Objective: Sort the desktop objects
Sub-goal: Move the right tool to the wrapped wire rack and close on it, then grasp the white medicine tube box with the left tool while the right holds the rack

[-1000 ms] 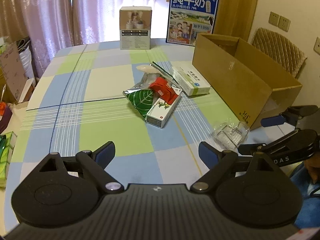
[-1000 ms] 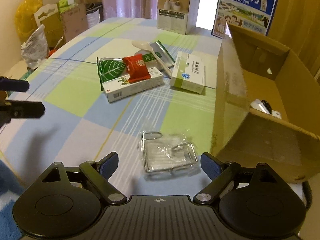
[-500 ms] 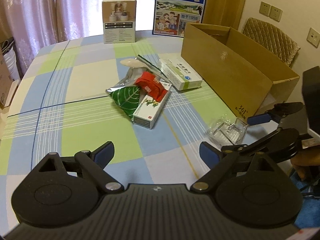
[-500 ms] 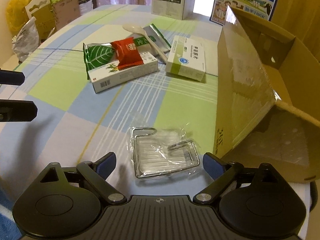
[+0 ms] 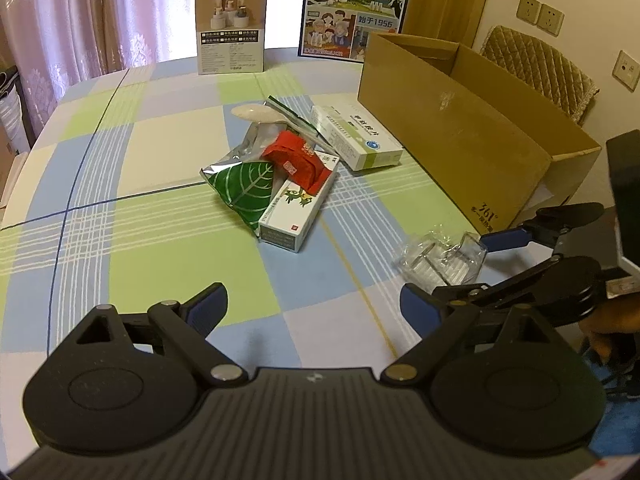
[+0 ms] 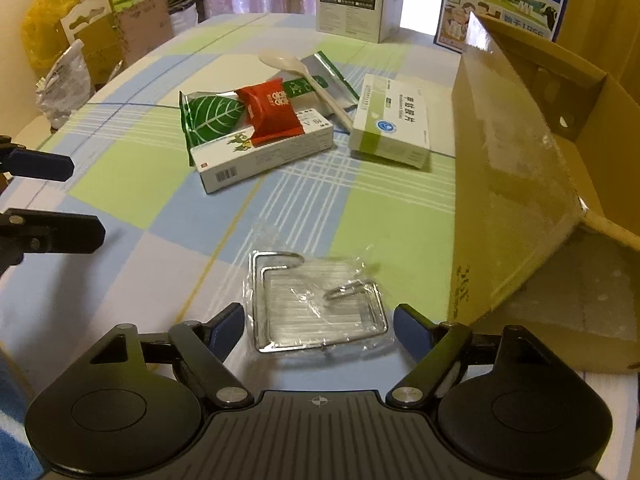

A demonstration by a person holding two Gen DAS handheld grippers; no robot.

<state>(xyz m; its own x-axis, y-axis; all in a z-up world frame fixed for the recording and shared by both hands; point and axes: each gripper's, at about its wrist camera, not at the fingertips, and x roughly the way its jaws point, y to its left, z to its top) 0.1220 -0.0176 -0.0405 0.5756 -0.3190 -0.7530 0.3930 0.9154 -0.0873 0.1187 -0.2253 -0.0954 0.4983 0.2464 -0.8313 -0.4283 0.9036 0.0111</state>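
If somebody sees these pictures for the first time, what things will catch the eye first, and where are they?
A big open cardboard box fills the right side of the checked tablecloth. In the middle lies a small heap: a red packet on a white carton, with a leaf-print pouch beside it. Near the front, a wire rack in clear wrap sits between the open fingers of the right gripper.
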